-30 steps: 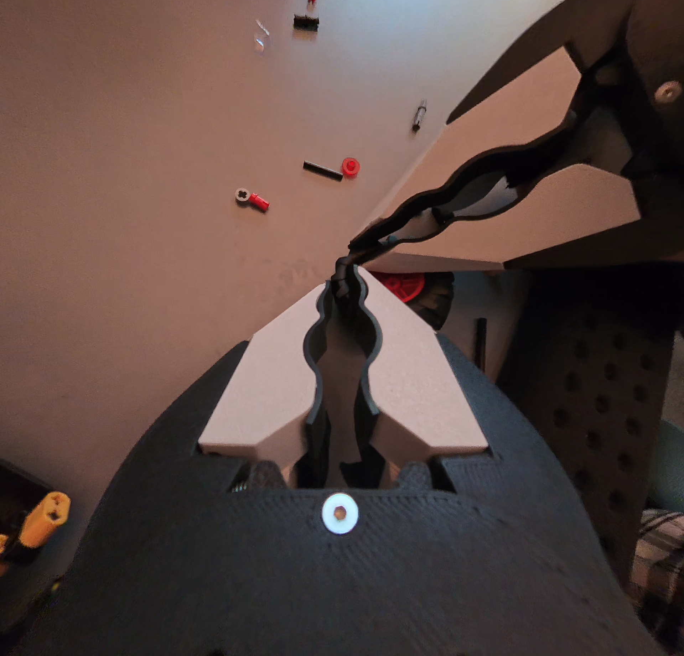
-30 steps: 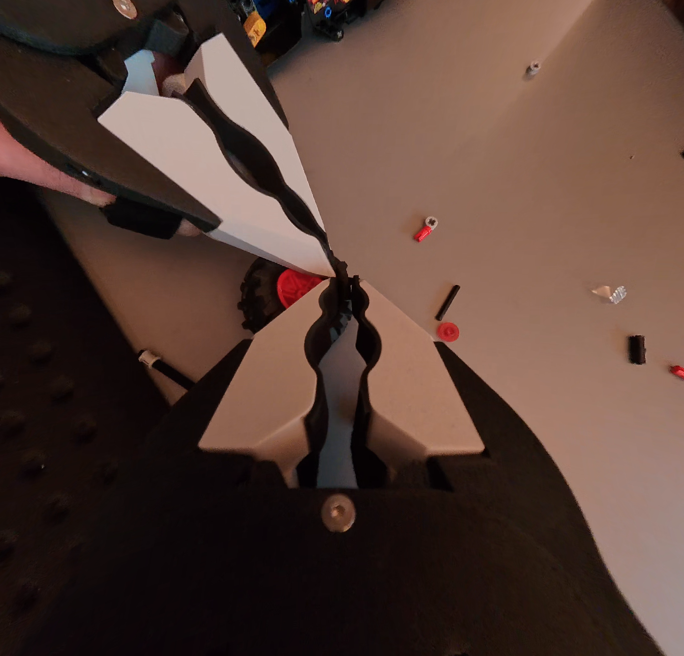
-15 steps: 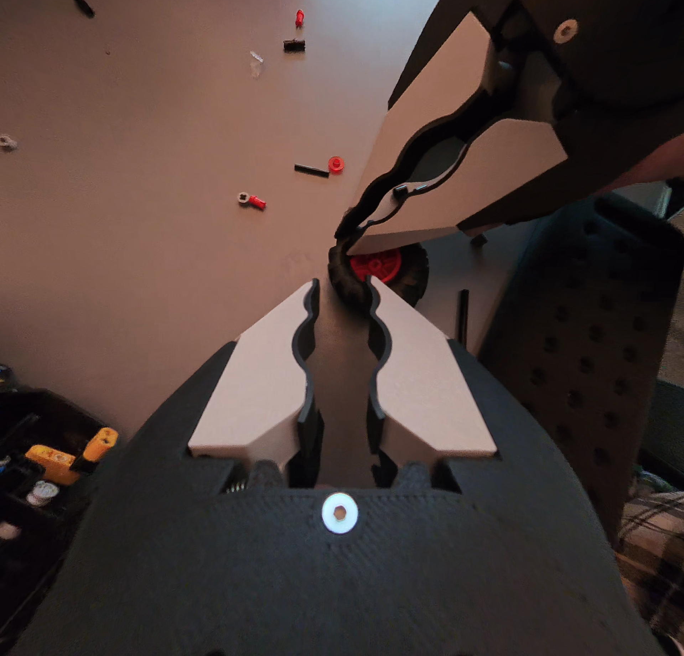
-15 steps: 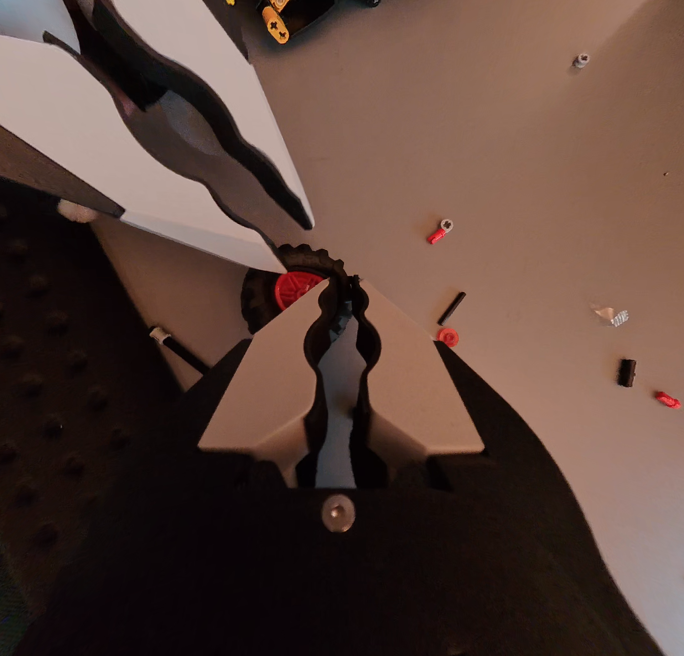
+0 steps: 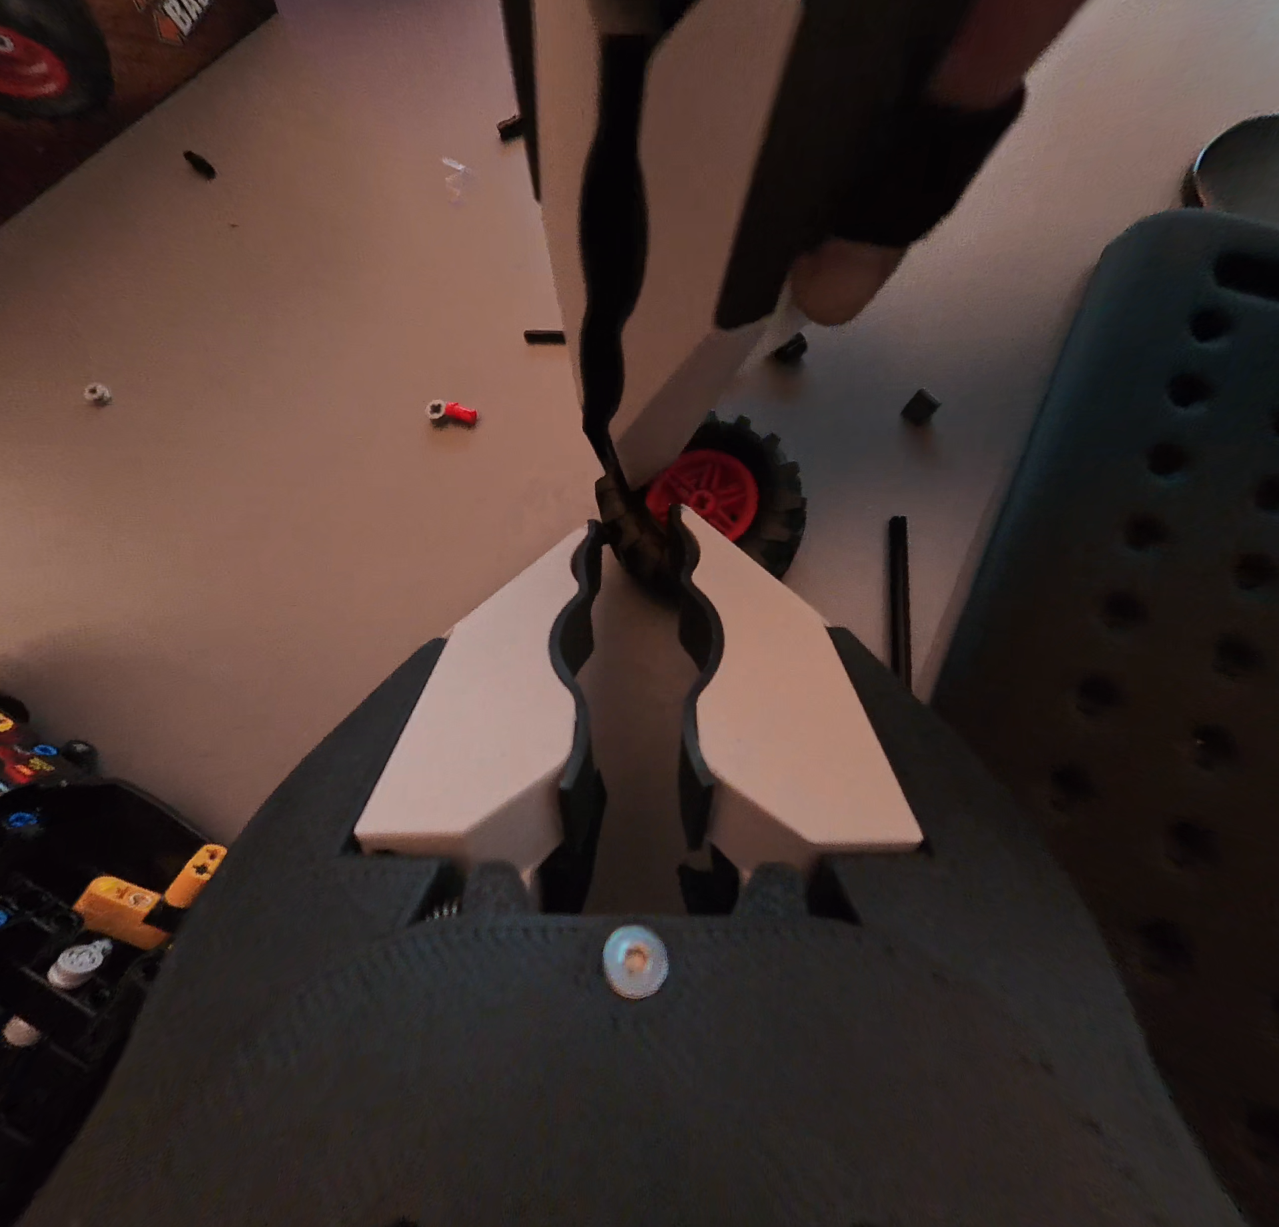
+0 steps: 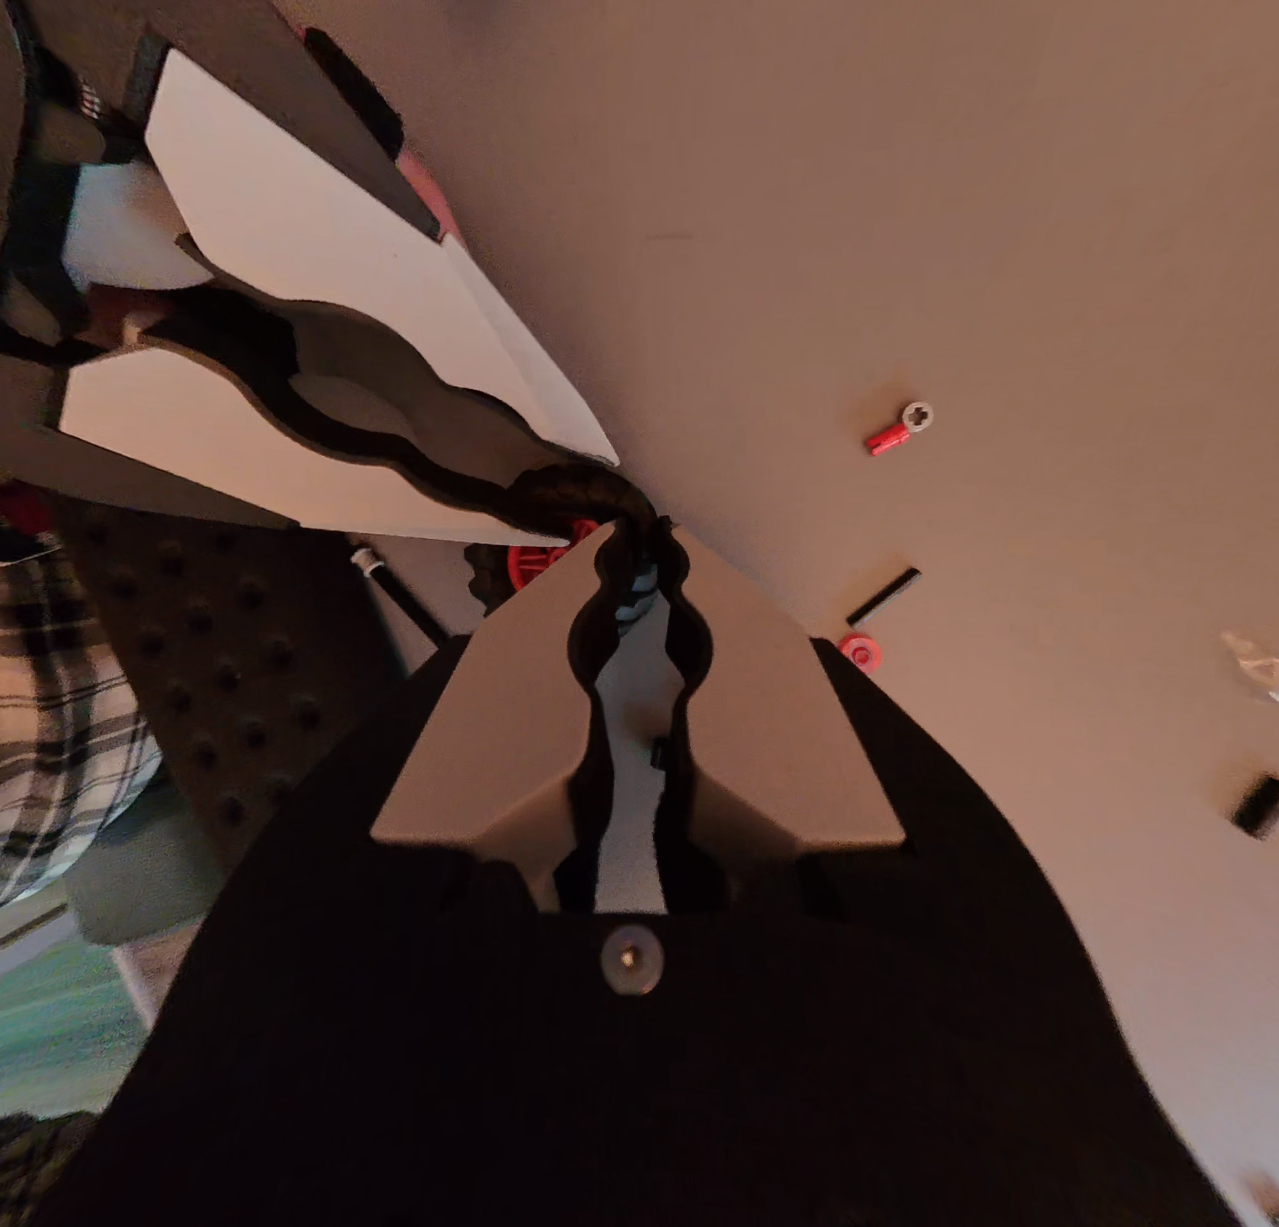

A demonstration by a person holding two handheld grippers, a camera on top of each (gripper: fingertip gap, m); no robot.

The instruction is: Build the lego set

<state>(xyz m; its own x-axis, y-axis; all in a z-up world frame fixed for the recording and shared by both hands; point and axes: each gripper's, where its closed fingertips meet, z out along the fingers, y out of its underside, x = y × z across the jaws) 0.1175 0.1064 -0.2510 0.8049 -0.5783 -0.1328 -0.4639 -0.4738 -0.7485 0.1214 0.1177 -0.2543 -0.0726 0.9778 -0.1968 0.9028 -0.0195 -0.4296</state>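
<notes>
The tabletop [image 5: 277,536] carries scattered lego bits. Above its edge, the left hand-held gripper [image 5: 637,529] and the right hand-held gripper [image 6: 633,529] both clench one black rubber tyre [image 5: 640,550] between their tips. A red-hubbed wheel [image 5: 727,495] lies just beyond.

The left gripper [image 5: 635,536], spread clear of the black tyre [image 5: 640,553] half a second ago, has been brought back around it – both tips are now pressed against its sides, though wider apart than a second ago. The right gripper [image 5: 610,477] has been swung from 2 o'clock to 12 o'clock in the left wrist view, its tips kept pinched on the tyre's upper edge. The left wrist view has been pulled back – a printed box [image 5: 138,38] is now revealed at 11 o'clock.
</notes>
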